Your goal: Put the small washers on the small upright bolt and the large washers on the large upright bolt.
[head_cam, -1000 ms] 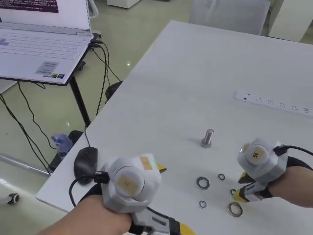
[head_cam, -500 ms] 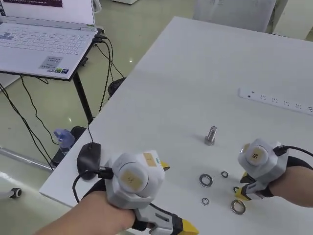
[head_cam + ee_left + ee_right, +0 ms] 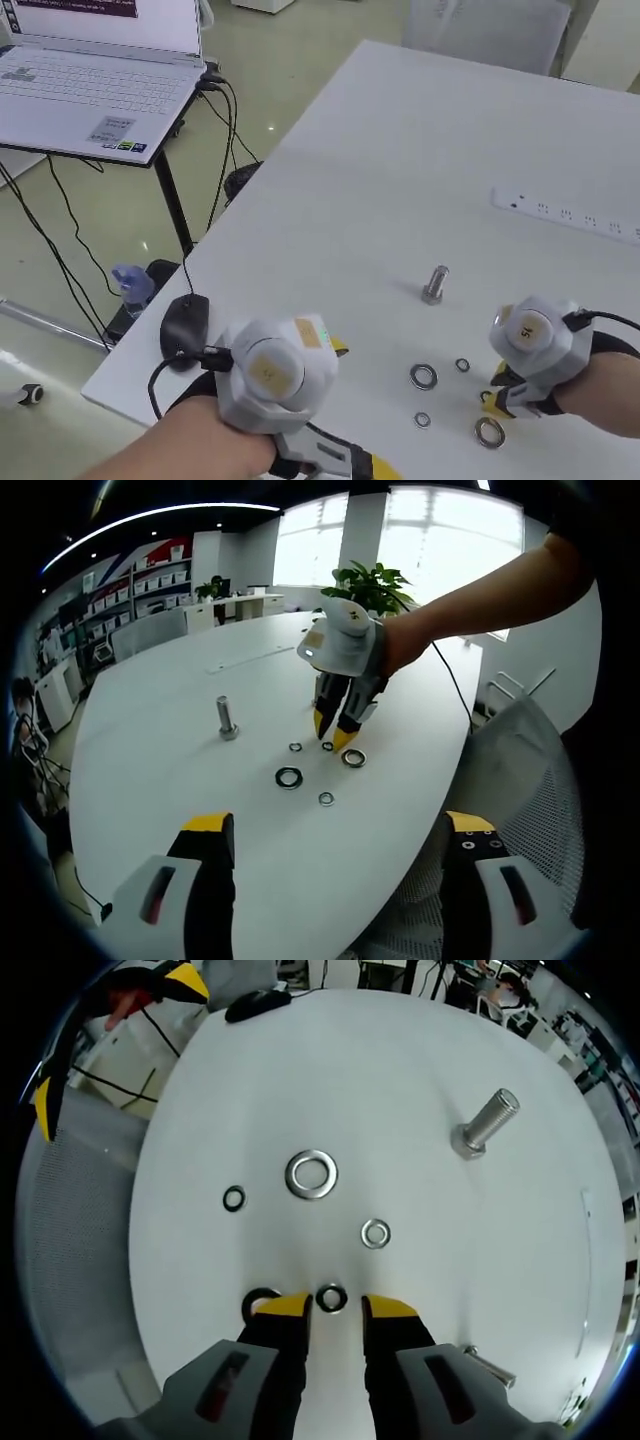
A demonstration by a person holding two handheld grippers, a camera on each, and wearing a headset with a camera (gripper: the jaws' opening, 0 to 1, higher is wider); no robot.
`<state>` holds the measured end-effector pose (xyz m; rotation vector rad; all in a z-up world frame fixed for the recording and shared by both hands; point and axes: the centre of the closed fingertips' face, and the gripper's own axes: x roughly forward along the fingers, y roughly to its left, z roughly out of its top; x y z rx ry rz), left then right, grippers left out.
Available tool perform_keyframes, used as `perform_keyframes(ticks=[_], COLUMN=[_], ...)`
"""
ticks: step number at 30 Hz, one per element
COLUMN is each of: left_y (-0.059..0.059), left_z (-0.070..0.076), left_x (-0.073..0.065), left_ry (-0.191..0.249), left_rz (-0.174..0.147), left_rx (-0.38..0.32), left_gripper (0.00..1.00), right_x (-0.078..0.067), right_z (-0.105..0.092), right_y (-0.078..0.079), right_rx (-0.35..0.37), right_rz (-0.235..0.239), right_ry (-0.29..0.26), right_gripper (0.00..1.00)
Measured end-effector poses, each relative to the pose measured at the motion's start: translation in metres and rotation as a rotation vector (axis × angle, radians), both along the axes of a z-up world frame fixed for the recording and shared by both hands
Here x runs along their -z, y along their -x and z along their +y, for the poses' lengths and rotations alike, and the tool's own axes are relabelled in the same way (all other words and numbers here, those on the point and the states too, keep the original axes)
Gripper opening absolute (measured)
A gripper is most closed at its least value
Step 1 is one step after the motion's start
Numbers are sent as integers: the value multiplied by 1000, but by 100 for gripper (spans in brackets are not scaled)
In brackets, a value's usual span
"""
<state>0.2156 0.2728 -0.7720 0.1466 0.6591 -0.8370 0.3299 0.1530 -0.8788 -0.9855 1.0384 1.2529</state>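
Note:
A large steel bolt (image 3: 436,284) stands upright on the white table (image 3: 400,150). Near it lie a large washer (image 3: 423,376), two small washers (image 3: 462,365) (image 3: 422,419) and a second large washer (image 3: 489,432). My right gripper (image 3: 493,400) points down among them. In the right gripper view it (image 3: 337,1306) is open, with a small washer (image 3: 330,1297) lying between its tips and a large washer (image 3: 258,1303) partly hidden behind one finger. A thin bolt (image 3: 488,1364) shows at the lower right there. My left gripper (image 3: 337,825) is held wide open over the near table edge.
A black mouse (image 3: 183,325) lies at the table's near left corner with its cable. A white power strip (image 3: 570,212) lies at the far right. A laptop (image 3: 90,70) sits on a stand left of the table, with cables hanging below it.
The head camera has shifted a little. My right gripper has sunk slightly toward the washers; the left gripper, washers and bolt stay about where they were.

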Motion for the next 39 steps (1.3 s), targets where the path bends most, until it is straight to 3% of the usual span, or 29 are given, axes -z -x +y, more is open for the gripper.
perform_keyframes(ticks=[14,21,39], left_y=[0,0,-1], left_z=[0,-2,2], left_x=[-2,-2,0], left_ry=[-8,-5,-10], left_rz=[-5,-3,0], left_rx=[9,8,-9], left_gripper=[82,81,81], right_x=[0,0,-15], right_z=[0,0,-24], right_y=[1,-1,-3], right_rx=[13,80,118], right_rz=[-11,22,39], right_ry=[50,20,28], right_gripper=[13,12,12])
